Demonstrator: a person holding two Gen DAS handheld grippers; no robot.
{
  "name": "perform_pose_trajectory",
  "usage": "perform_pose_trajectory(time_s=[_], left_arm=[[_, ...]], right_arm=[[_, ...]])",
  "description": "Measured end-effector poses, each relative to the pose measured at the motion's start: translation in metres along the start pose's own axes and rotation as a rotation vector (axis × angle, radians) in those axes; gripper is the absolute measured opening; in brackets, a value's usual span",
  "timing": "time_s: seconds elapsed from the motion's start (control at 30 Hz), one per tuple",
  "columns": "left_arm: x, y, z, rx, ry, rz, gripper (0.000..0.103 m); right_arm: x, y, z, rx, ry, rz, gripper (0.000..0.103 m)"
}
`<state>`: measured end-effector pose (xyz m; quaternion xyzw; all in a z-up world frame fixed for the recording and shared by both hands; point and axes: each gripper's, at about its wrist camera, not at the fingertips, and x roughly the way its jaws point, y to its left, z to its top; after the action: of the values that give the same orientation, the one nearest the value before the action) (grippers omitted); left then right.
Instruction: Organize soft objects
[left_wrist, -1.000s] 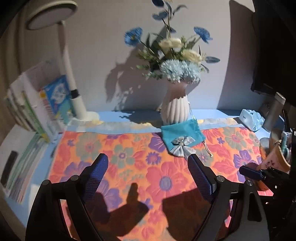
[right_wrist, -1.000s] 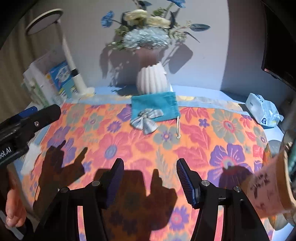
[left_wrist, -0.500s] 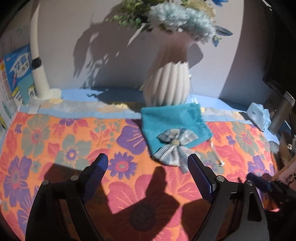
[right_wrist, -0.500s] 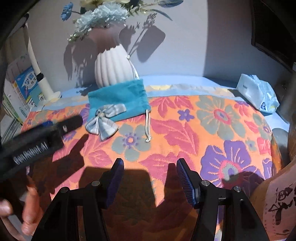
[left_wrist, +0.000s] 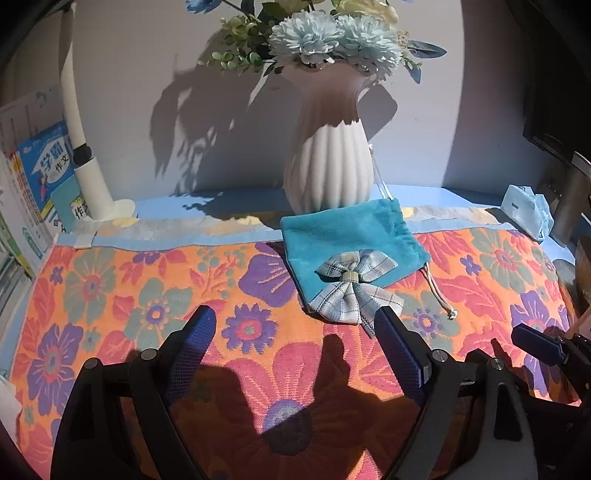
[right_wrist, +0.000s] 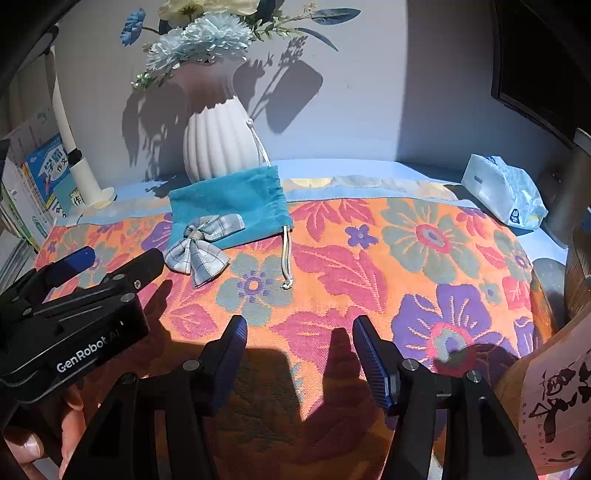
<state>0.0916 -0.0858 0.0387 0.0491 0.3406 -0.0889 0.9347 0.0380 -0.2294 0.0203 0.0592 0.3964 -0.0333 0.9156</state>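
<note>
A teal drawstring pouch (left_wrist: 354, 236) (right_wrist: 229, 201) lies flat on the flowered cloth (left_wrist: 147, 295) (right_wrist: 406, 258), in front of the white ribbed vase (left_wrist: 332, 173) (right_wrist: 218, 147). A grey plaid bow (left_wrist: 354, 288) (right_wrist: 201, 245) rests on the pouch's near edge. My left gripper (left_wrist: 295, 332) hovers open just short of the bow, nothing between its blue pads. My right gripper (right_wrist: 299, 339) stands open over bare cloth, right of the pouch's cords (right_wrist: 286, 258). The left gripper's body also shows in the right wrist view, held by a hand (right_wrist: 33, 439).
A white lamp stem (left_wrist: 85, 155) and upright books (left_wrist: 44, 173) stand at the left. A tissue pack (left_wrist: 528, 210) (right_wrist: 502, 192) lies at the back right beside a grey post (right_wrist: 569, 192). A paper-wrapped container (right_wrist: 546, 406) fills the right wrist view's lower right corner.
Both grippers came down and forward toward the pouch and bow, which now look larger and nearer. Most of that happened early; since half a second ago little has shifted. Neither gripper's opening changed.
</note>
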Motion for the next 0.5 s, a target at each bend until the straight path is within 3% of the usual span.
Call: perform_pose_trajectory(time_s=[0.5], left_arm=[[0.0049,0.0018,-0.0008,-0.002,0.017,-0.011,0.087]], right_arm=[[-0.0003,0.0000,-0.0005,0.006,0.000,0.008,0.058]])
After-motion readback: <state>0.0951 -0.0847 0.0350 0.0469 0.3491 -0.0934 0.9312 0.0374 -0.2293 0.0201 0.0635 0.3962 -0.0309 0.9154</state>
